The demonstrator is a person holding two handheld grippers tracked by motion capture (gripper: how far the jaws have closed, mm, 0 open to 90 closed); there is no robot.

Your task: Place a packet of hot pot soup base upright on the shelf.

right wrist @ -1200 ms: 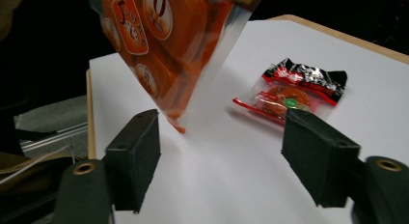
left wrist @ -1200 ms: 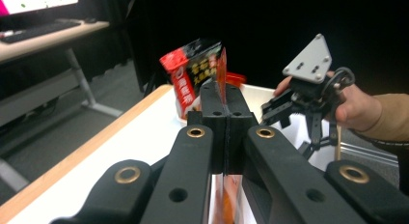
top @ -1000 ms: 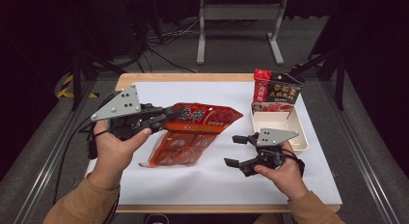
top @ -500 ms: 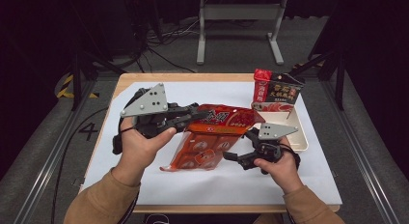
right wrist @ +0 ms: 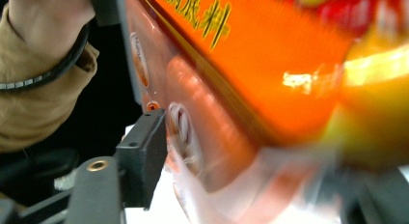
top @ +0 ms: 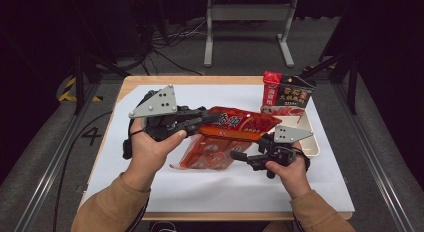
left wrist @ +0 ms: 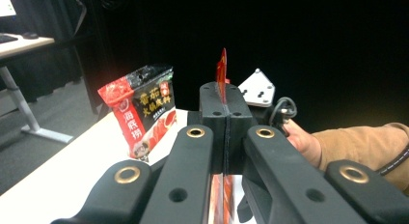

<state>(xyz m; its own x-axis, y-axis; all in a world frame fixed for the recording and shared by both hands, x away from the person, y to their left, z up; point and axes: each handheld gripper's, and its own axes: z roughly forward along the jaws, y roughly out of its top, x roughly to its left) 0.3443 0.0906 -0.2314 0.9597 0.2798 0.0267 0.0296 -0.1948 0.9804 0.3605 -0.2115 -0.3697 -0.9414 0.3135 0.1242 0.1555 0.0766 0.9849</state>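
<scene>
A red-orange sauce pouch (top: 240, 126) with a clear lower part hangs above the white sheet at the table's middle. My left gripper (top: 212, 118) is shut on the pouch's left edge; in the left gripper view the thin red edge (left wrist: 222, 72) sticks up between the closed jaws (left wrist: 225, 108). My right gripper (top: 239, 157) stands open at the pouch's lower right side. In the right gripper view the pouch (right wrist: 251, 89) lies between the jaws, close against the left finger (right wrist: 142, 156). A second red and black pouch (top: 286, 94) stands upright at the back right.
A white tray (top: 311, 144) lies at the right of the table, with the upright pouch (left wrist: 142, 113) at its far end. White sheet (top: 210, 192) covers most of the wooden table. The person's right hand (left wrist: 299, 142) is beyond the left jaws.
The left gripper has carried the pouch to the right and higher off the sheet. The right gripper has moved left, up to the pouch's lower side.
</scene>
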